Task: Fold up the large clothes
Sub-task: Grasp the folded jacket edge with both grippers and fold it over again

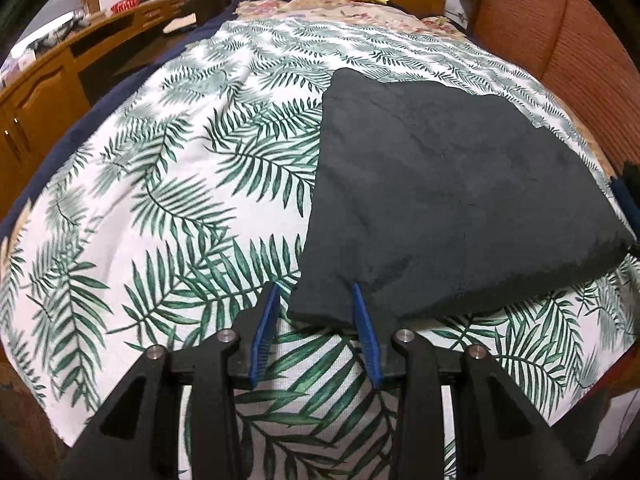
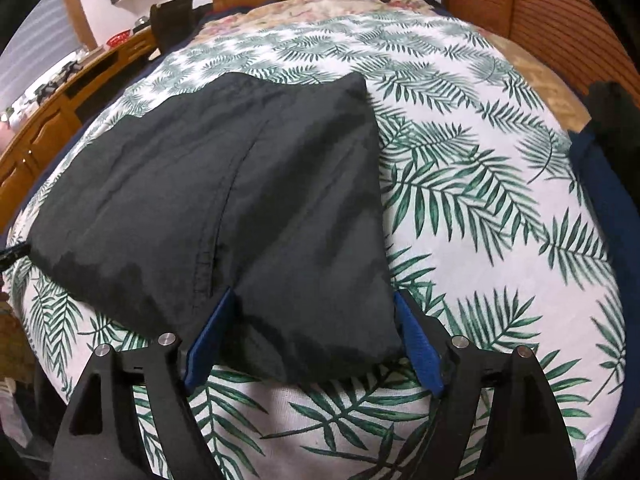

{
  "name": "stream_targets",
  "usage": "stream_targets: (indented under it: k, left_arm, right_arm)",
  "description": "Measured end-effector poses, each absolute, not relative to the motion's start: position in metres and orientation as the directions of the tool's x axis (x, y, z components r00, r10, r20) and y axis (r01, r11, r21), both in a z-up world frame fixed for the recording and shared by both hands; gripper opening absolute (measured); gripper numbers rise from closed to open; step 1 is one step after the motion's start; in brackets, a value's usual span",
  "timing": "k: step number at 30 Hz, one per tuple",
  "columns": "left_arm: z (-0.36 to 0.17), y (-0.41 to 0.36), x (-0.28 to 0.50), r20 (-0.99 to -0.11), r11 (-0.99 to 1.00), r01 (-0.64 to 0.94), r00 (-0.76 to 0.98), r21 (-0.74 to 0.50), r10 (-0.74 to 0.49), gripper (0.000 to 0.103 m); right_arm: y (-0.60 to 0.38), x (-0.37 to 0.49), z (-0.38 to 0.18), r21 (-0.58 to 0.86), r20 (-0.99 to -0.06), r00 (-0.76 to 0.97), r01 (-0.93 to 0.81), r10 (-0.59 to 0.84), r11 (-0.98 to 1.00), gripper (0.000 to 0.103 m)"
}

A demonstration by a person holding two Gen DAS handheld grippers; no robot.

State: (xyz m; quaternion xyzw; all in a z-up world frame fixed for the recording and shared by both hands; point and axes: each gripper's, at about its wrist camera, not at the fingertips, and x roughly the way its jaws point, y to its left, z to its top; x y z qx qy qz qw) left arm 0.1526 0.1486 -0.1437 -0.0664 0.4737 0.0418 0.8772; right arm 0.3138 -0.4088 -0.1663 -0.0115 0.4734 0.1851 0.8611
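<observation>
Left wrist view: dark garment (image 1: 452,196) laid folded on leaf-print bedspread (image 1: 168,200), toward bed's right side. Left gripper (image 1: 316,300) at near-left corner; fingers parted, corner seen between them, pads not visibly pressed. Fabric judged soft, light, limp; best taken at corners or near hem. Wide bare spread left of garment.

Right wrist view: right gripper (image 2: 316,308) at near-right corner of garment (image 2: 208,184), fingers spread wide, cloth between, unclamped. Seam visible; layers judged likely to slip. Free room rightward; bed edge near.
</observation>
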Motion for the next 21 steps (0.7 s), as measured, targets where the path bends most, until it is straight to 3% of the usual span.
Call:
stream_targets:
  k: [9, 11, 13, 15, 21]
  left_arm:
    - [-0.149, 0.147, 0.157, -0.831, 0.985, -0.138, 0.556, -0.105, -0.011, 0.036]
    - [-0.148, 0.144, 0.158, -0.829, 0.987, -0.123, 0.559, -0.106, -0.019, 0.024]
    - [-0.145, 0.141, 0.157, -0.822, 0.99, -0.11, 0.57, -0.087, -0.009, 0.011]
    - [-0.14, 0.138, 0.155, -0.814, 0.992, -0.1, 0.581, -0.08, -0.007, 0.007]
    - [-0.107, 0.131, 0.133, -0.754, 0.994, -0.079, 0.656, -0.073, -0.003, 0.005]
  right_arm:
    - [-0.416, 0.315, -0.175, 0.261, -0.798, 0.471, -0.291, 0.376, 0.92, 0.079]
    - [-0.418, 0.315, -0.176, 0.306, -0.778, 0.477, -0.28, 0.408, 0.91, 0.064]
    - [-0.417, 0.314, -0.175, 0.326, -0.768, 0.475, -0.288, 0.43, 0.9, 0.031]
    - [-0.413, 0.312, -0.171, 0.323, -0.756, 0.485, -0.307, 0.44, 0.895, 0.015]
    - [-0.419, 0.295, -0.138, 0.32, -0.699, 0.553, -0.325, 0.453, 0.89, 0.005]
